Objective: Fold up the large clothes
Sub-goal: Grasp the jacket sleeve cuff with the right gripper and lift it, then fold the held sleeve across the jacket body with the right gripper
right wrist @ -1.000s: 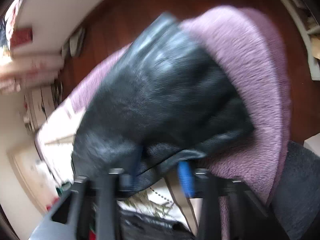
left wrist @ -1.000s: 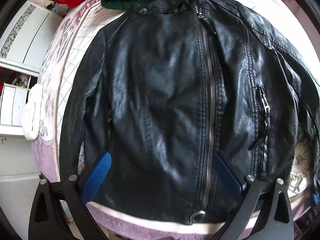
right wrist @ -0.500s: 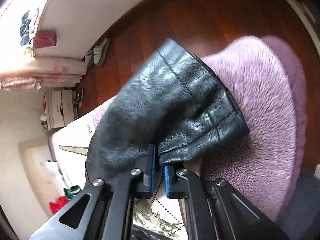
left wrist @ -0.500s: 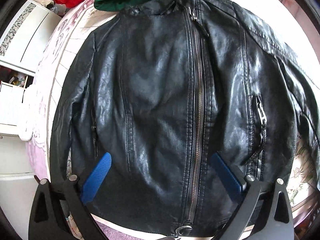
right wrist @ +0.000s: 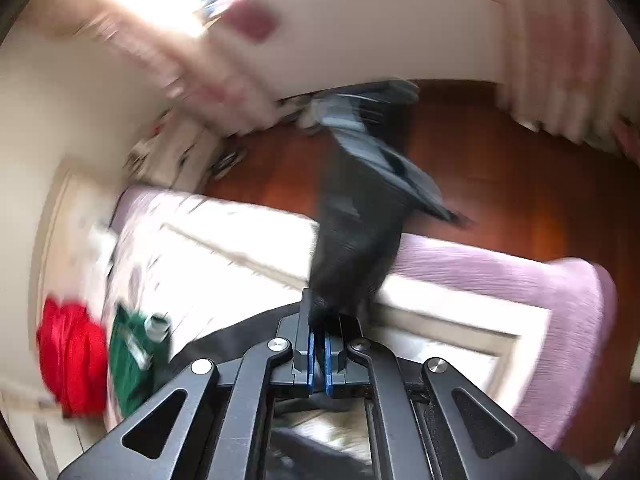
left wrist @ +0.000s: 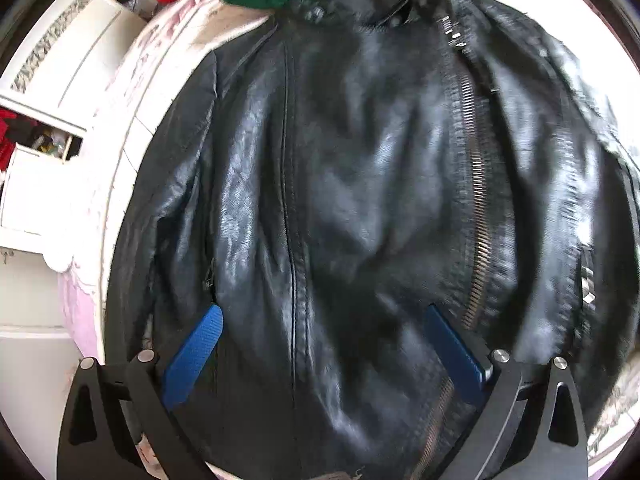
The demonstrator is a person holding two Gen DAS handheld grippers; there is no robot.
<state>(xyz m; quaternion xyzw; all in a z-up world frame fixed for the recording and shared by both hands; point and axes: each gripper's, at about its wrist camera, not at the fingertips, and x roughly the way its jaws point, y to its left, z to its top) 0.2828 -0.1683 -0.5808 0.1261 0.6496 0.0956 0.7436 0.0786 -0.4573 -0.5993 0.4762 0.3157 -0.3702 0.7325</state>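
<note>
We are pinching the jacket's sleeve (right wrist: 356, 248) in our closed right claw (right wrist: 318, 356), probably to fold it inward, while our wide-open, empty left claw (left wrist: 320, 344) is hovering over the jacket (left wrist: 360, 200) filling mid-frame.

The right tool (right wrist: 318, 354) pinches a black jacket sleeve (right wrist: 360, 216) between its blue pads, lifting it above the bed (right wrist: 500, 280). Red clothing (right wrist: 72, 356) and green clothing (right wrist: 132, 360) lie at left.

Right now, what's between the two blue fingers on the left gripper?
In the left wrist view, the black leather jacket fills the gap between the open left gripper fingers.
</note>
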